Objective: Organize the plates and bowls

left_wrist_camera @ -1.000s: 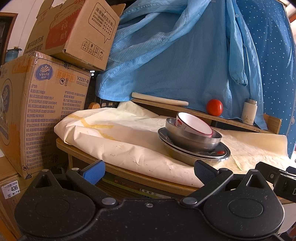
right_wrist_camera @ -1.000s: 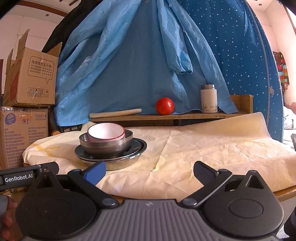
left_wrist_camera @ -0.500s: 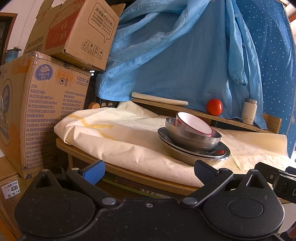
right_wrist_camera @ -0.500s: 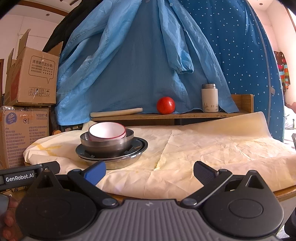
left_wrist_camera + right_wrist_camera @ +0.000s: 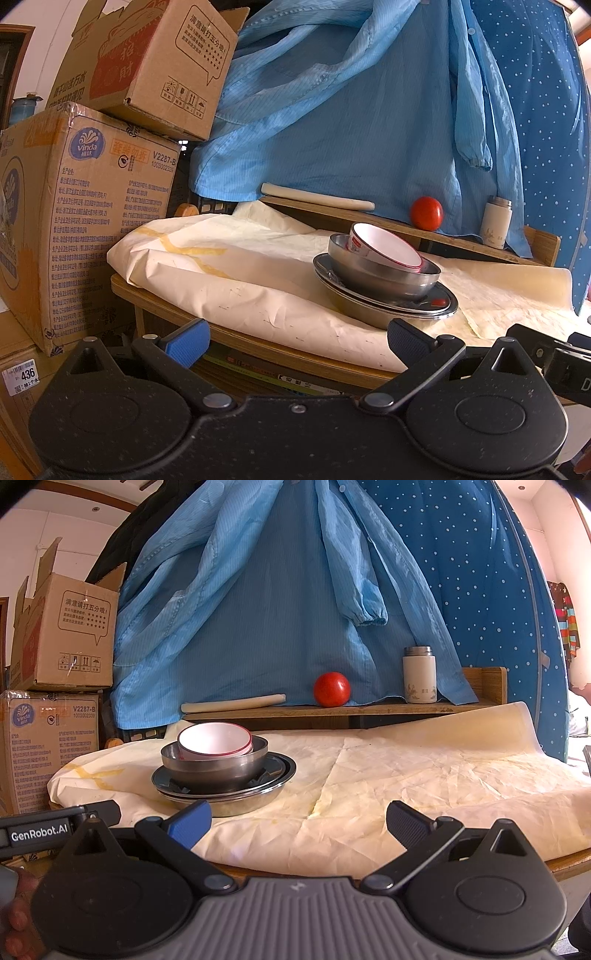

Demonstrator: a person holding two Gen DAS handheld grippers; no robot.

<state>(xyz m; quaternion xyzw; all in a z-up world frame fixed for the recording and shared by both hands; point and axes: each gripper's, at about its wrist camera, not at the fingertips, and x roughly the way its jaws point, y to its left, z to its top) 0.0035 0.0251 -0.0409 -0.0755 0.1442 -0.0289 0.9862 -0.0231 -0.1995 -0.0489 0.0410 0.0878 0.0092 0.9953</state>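
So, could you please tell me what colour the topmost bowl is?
The topmost bowl is white with a red rim, clearest in the right wrist view.

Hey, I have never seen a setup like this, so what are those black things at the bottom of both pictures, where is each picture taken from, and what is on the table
The black parts are two handheld grippers, each a two-finger clamp that a person carries; there is no robot arm. A small camera sits on each and looks forward along its fingers. One picture comes from the left gripper, the other from the right gripper. Both are open and hold nothing.

On the table, covered with cream paper, stands one stack of dishes: a white bowl with a red rim sits tilted inside a steel bowl, which rests on steel plates. Neither gripper touches the stack.

On the wooden shelf behind are a red ball-like object, a white flask and a pale roll. Cardboard boxes stand to the left, and blue cloth hangs behind.
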